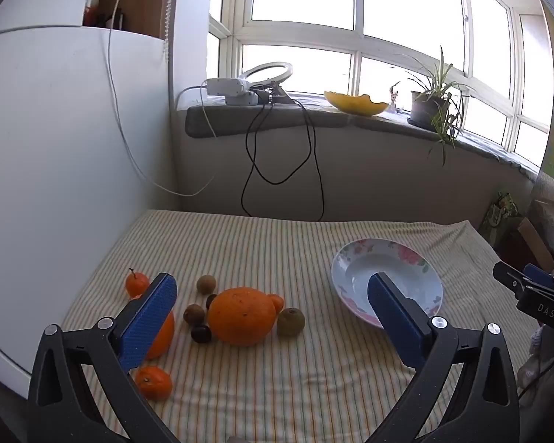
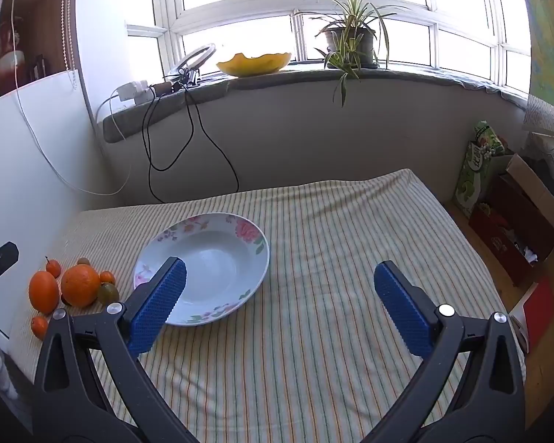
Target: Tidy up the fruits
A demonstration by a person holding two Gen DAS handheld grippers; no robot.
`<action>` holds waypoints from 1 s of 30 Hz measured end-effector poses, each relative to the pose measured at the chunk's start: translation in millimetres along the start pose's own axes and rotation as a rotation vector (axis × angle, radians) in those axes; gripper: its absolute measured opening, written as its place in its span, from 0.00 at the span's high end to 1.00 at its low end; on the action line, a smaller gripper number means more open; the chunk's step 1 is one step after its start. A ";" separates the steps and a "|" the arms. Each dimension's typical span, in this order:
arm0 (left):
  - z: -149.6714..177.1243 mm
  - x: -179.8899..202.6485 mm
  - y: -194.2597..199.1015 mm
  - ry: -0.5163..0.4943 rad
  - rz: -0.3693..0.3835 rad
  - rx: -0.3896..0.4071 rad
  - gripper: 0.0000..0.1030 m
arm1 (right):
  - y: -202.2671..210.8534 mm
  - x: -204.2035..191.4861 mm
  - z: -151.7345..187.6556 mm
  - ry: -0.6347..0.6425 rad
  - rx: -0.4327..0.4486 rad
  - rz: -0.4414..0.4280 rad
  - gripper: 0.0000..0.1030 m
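Observation:
A large orange lies on the striped cloth among several small brown fruits and small tangerines. A second orange sits partly behind my left finger. An empty floral plate stands to the right. My left gripper is open and empty, held above the fruit pile. In the right wrist view the plate is ahead left and the fruit pile is at the far left. My right gripper is open and empty above the cloth, right of the plate.
A white panel borders the table's left side. A windowsill behind holds a potted plant, a yellow bowl, a ring light and hanging cables. Boxes and bags stand on the floor past the table's right edge.

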State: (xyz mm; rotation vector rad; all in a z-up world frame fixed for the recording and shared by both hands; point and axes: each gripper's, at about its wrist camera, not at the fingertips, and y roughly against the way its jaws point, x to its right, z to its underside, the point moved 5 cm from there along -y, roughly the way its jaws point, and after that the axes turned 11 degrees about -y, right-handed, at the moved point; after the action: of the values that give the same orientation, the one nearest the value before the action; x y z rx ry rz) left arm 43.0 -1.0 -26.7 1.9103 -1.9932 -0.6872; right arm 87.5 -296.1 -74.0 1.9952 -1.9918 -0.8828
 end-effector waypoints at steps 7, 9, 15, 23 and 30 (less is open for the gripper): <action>1.9 0.6 -1.1 0.006 0.005 0.019 0.00 | -0.5 -1.3 1.6 0.011 0.012 0.006 0.00; 1.0 -0.5 -0.9 0.007 0.004 0.021 0.00 | 3.4 -3.4 -3.3 0.007 0.015 0.002 0.00; 1.8 0.3 4.3 0.003 0.000 0.038 0.00 | 7.3 -6.3 -4.3 0.023 0.032 -0.002 0.00; 0.0 0.1 5.3 0.001 0.000 0.042 0.00 | 9.1 -9.8 -5.5 0.025 0.032 -0.009 0.00; -0.5 2.8 4.9 -0.005 0.003 0.049 0.00 | 7.0 -9.6 -3.3 0.024 0.030 -0.011 0.00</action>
State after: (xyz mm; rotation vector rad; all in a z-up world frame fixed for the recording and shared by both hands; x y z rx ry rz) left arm 38.9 -3.8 -24.0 1.9348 -2.0327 -0.6489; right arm 84.1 -288.4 -65.0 2.0247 -1.9952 -0.8315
